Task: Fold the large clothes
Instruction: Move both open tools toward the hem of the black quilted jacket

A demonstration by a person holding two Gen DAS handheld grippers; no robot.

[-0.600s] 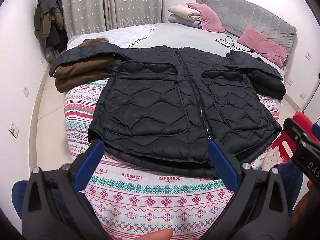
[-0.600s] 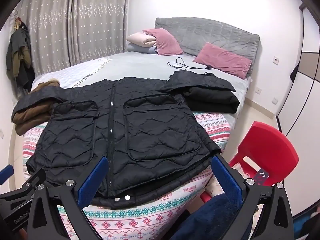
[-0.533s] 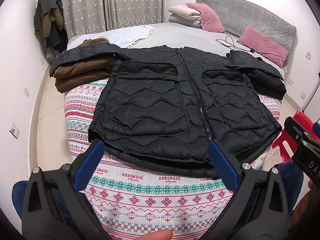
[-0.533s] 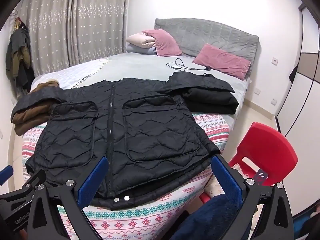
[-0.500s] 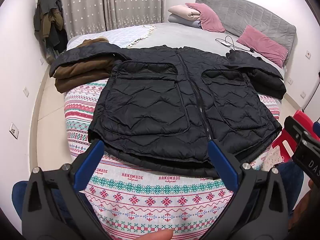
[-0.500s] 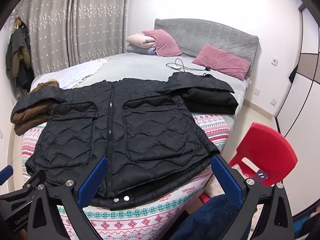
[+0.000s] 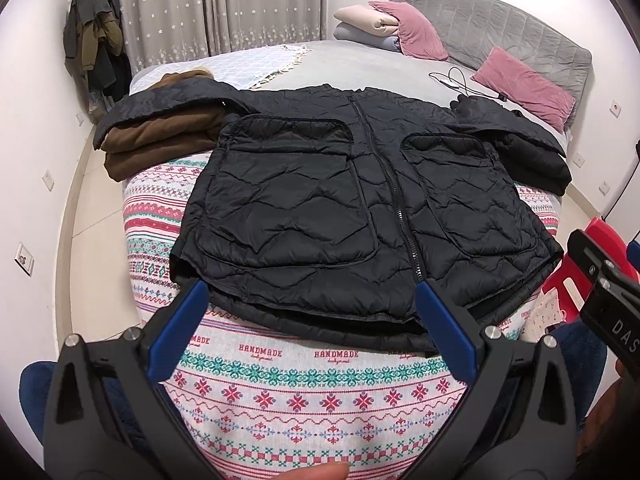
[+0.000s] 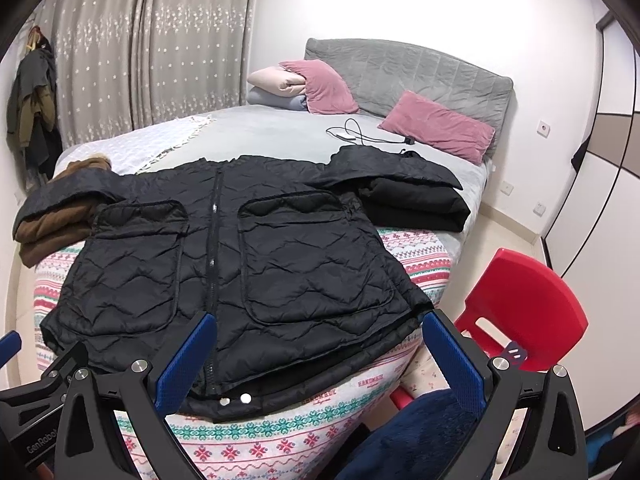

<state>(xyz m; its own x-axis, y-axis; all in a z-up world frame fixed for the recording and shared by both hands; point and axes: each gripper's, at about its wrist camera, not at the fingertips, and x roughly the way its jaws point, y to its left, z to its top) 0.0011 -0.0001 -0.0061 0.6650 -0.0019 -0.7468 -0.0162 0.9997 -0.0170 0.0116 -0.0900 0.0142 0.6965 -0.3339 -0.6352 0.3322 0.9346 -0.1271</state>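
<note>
1. Bedroom setting: a bed (image 7: 360,68) with a grey headboard, pink pillows and star-dotted curtains behind; its near end is covered by a patterned blanket (image 7: 304,384).
2. On that blanket, just ahead of both tongs, a black quilted jacket (image 7: 320,208) lies flat, front up, zipped, with two big patch pockets.
3. Its long axis, the zip, runs straight away from the tongs: hem nearest, collar farthest.
4. Each sleeve is draped out sideways over a folded pile, a brown one (image 7: 160,140) beyond the left tongs and a black one (image 8: 416,204) beyond the right.
5. Left gripper (image 7: 308,304) has its blue pads wide apart with nothing between them; it hangs just short of the hem, over the left pocket half.
6. Right gripper (image 8: 320,336) is likewise spread wide and empty, above the hem near the right pocket and the two snaps.
7. Judging by this, each side of the hem and each sleeve lies nearer its own hand, so the fold could start from either.
8. Readable writing: "HANDMADE" repeated on the blanket; "GenRobot" partly visible on the left tool in the right view; "DAS" on the right tool in the left view.
9. A red plastic chair (image 8: 532,312) stands right of the right tongs, off the bed.
</note>
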